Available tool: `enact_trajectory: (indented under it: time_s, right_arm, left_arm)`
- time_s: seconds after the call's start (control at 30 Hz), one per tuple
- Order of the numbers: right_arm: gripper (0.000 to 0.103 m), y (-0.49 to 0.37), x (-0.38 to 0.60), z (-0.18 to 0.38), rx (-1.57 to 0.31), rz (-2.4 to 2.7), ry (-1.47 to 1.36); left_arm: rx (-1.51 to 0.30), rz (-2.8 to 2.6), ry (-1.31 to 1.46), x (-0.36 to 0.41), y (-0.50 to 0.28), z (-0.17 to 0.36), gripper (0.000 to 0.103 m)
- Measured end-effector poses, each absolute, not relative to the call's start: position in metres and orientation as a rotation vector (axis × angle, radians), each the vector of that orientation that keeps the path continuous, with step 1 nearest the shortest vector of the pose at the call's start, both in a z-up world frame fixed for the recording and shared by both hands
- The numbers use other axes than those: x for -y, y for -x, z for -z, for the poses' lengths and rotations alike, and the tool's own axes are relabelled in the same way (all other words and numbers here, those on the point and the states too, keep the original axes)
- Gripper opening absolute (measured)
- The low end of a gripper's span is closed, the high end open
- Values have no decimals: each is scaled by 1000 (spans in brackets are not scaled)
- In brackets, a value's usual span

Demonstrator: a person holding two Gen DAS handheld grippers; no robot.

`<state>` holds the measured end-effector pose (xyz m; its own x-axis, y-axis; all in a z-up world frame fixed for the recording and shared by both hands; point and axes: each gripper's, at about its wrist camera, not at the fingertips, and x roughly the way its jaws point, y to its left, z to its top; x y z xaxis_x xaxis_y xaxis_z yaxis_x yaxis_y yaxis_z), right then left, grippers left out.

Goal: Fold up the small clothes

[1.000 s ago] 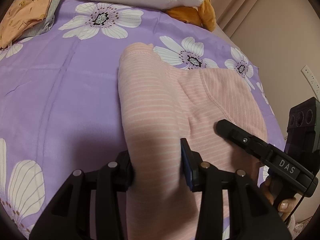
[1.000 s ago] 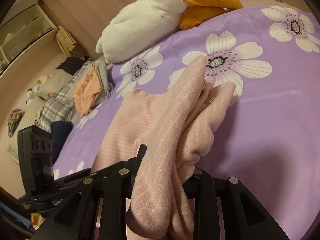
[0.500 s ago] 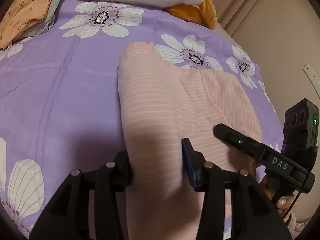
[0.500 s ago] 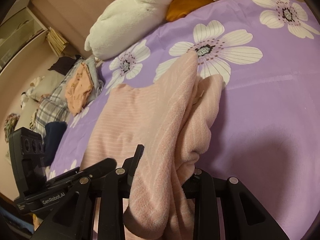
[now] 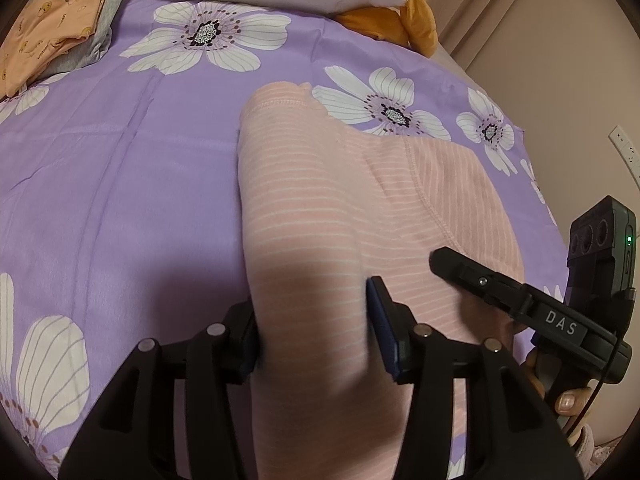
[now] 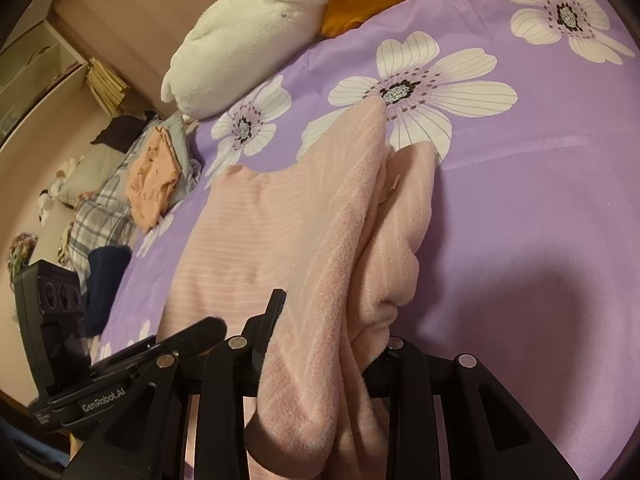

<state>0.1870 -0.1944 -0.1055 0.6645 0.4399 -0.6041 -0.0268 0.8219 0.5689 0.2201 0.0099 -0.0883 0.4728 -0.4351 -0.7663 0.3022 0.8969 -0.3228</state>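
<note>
A pink striped garment (image 5: 320,200) lies on the purple flowered bed cover (image 5: 120,200). A raised fold of it runs toward me between the fingers of my left gripper (image 5: 314,320). Those jaws are opening, and the cloth sits slack between the pads. My right gripper (image 6: 332,328) is shut on a bunched edge of the same garment (image 6: 280,220), which spills over its fingers. The right gripper (image 5: 460,270) also shows in the left wrist view, low over the garment's right side, with a hand (image 5: 568,400) on its grip. The left gripper (image 6: 200,328) shows at the lower left of the right wrist view.
A white and orange plush toy (image 6: 256,40) lies at the head of the bed. Folded orange and grey clothes (image 5: 52,28) sit at the far left, beside a plaid cloth (image 6: 96,220). A wall (image 5: 560,60) with a socket runs along the right.
The left gripper's jaws have spread a little around the pink fold. The right gripper has drifted slightly and rolled a bit, still holding the bunched edge.
</note>
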Motion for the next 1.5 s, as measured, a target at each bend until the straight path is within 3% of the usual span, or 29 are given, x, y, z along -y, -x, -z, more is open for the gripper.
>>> enact_trajectory:
  time_s: [1.5]
  right_arm:
    - [28, -178, 201, 107, -811, -251, -609]
  left_arm:
    - [-971, 420, 110, -17, -203, 86, 53]
